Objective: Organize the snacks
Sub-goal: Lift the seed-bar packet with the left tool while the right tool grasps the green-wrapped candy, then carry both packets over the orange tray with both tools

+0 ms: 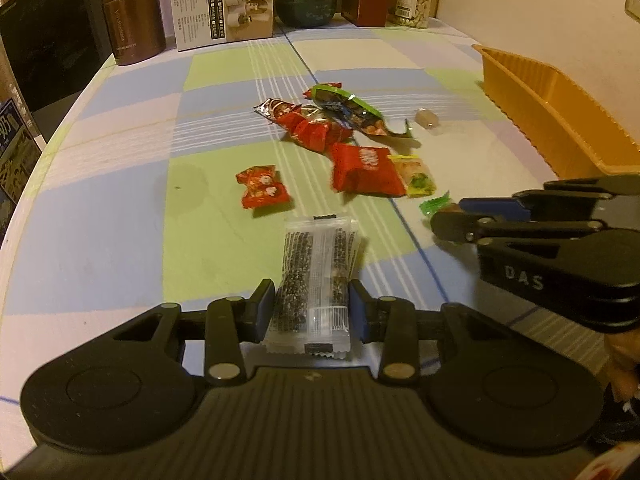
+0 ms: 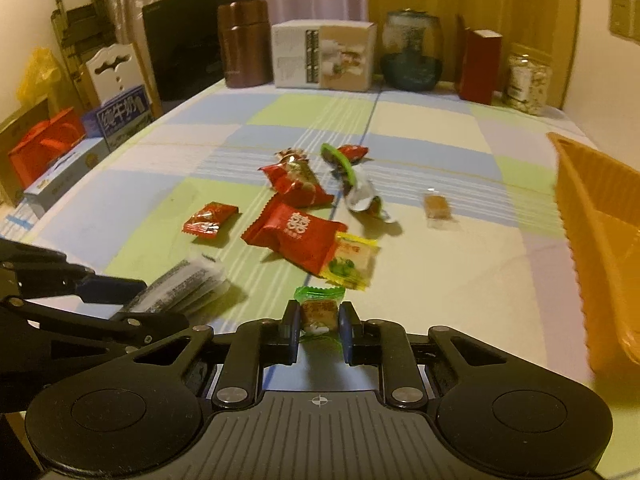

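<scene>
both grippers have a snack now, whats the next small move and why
Probably lift the right gripper, shut on the green-wrapped candy, and carry it toward the orange tray on its right. The left gripper already grips the clear sesame bar, so it could follow.

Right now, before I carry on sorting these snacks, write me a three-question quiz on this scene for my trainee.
1. What does the left gripper hold?
A. a red packet
B. a clear black-speckled snack bar
C. a jar

2. True or false: the orange tray already holds snacks.

3. Fill in: the right gripper is shut on a small candy with a ____ wrapper.

Key:
1. B, the clear black-speckled snack bar sits between its pads.
2. False for the part in view, which looks bare; the rest is out of frame.
3. Green, the green-wrapped candy.
</scene>
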Available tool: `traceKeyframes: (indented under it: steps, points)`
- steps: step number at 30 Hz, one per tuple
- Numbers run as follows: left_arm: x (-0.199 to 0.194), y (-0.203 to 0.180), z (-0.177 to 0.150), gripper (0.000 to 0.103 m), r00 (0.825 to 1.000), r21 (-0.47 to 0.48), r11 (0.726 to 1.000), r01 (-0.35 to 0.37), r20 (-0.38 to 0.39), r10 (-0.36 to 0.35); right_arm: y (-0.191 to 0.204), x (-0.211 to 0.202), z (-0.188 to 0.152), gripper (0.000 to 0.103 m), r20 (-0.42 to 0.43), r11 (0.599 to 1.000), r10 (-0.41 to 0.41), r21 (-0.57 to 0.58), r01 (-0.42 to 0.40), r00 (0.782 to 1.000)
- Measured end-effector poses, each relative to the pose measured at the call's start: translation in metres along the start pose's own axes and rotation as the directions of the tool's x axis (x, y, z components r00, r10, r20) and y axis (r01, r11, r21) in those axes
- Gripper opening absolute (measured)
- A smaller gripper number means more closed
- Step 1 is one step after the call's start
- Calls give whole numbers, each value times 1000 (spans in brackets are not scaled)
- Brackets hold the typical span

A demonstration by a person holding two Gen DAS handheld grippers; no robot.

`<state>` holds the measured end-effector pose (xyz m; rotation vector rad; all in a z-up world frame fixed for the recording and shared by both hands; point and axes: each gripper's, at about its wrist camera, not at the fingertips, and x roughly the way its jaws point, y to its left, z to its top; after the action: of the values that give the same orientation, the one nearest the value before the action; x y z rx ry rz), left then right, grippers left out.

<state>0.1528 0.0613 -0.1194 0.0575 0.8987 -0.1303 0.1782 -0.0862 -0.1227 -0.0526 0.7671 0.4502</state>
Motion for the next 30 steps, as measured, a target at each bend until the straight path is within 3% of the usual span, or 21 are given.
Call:
traceKeyframes:
  steps: [17, 30]
  points:
    - [-57, -69, 18, 36, 994, 22, 998, 64, 84, -66, -44, -98, -5, 20, 103, 983, -120, 153, 103, 987]
    - [-60, -151, 70, 36, 970, 96, 979, 181, 144, -194, -125, -157, -3, 21, 149, 931, -275, 286, 225, 950]
